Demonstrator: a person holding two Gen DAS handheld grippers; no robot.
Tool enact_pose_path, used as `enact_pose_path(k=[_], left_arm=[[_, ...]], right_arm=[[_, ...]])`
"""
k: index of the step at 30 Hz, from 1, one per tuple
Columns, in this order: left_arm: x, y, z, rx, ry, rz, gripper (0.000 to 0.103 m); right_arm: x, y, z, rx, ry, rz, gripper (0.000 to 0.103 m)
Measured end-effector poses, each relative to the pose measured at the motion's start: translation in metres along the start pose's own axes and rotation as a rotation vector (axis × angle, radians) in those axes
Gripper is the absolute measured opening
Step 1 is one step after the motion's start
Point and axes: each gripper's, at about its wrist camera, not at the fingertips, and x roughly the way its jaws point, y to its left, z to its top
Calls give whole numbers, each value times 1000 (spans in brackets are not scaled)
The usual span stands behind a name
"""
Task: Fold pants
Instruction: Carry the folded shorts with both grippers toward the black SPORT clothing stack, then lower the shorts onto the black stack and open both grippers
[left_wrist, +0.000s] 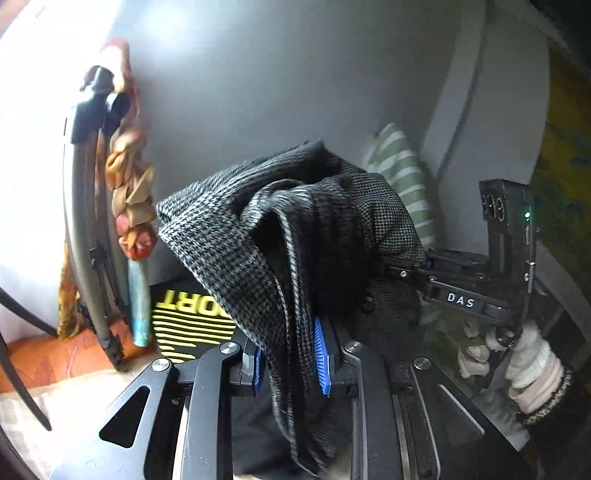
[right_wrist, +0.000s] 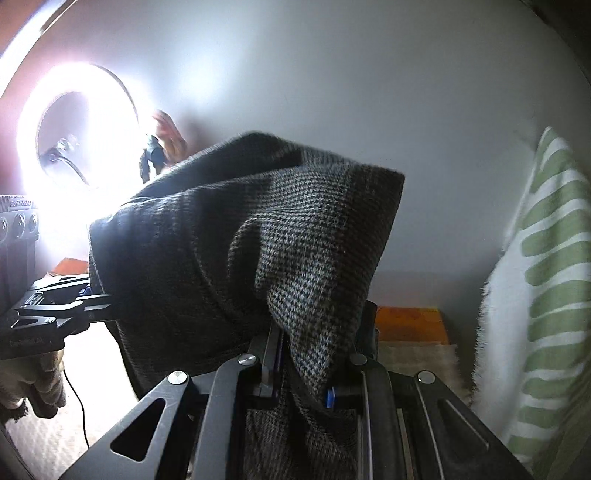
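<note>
Evidently I was mid-fold: left claw (left_wrist: 288, 354) and right claw (right_wrist: 303, 373) both clamped on the pants (left_wrist: 280, 236), lifted near the striped pillow (right_wrist: 546, 295), needing laying flat next.

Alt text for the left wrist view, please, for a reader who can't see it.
The left gripper pinches a bunched fold of the checked grey pants lifted in front of a pale wall. To the right, the right gripper also grips the pants; a green striped pillow sits behind.
</note>
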Motion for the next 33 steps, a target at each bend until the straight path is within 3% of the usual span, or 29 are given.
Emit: enact_pose_path(k=[3,7,12,13,14,21,23,26,29,33], left_arm=[[18,3,1,25,23,60,20],[44,6,1,28,65,134,23],[63,1,1,85,96,242,27],[63,0,1,90,87,254,31],[62,-2,1,93,81,250,33],[62,5,5,99,88,233,34],[53,6,3,89,89,221,45],[35,6,-2,81,87,206,49],[19,1,-3,71,80,195,58],[-13,-8,-5,64,48,185,61]], right_arm=[[24,-7,1,9,18,-2,18],[41,-10,-2,27,45,-74,36],[50,-15,-9,57,89,-176,40],[49,-16,-10,63,89,-189,51],[46,-16,-10,68,80,-200,59],[34,-12,-5,62,66,-256,68],[25,-5,-5,59,57,-265,75],[10,2,-5,81,40,-264,77],[-8,11,-9,98,18,-264,88],[-29,27,-12,56,4,-309,94]])
